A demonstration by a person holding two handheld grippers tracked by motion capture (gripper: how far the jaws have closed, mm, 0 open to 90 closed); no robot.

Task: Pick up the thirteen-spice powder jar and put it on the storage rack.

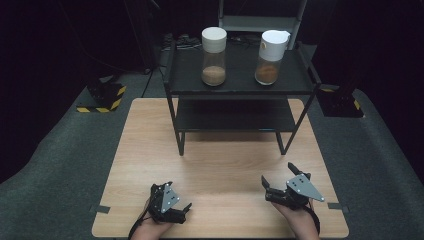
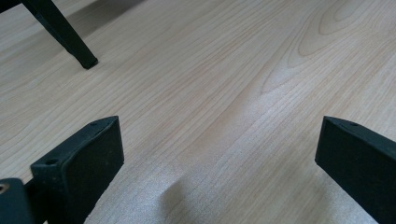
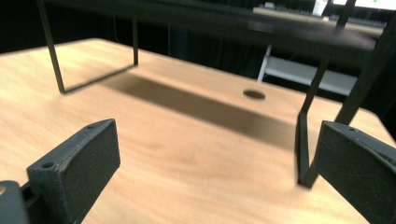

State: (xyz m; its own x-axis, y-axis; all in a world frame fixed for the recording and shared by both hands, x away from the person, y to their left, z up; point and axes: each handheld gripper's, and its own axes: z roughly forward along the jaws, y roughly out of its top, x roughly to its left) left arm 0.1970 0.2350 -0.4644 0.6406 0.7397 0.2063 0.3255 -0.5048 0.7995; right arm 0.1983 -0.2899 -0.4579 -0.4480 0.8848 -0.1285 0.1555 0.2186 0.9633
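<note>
Holding both claws low over the counter (image 1: 220, 150), near edge, nothing in them. Left claw (image 1: 186, 210) spread wide, bare wood btwn jaws. Right claw (image 1: 279, 181) spread too, aimed at the black rack (image 1: 240, 82). Two jars w/ white lids, left jar (image 1: 214, 49) & right jar (image 1: 271, 50), sit on rack's top shelf, well apart from both claws.

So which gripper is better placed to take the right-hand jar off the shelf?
Probably the right gripper: it sits on the same side as the right-hand jar, jaws open toward the shelf. The left gripper, also open, would have to reach across.
</note>
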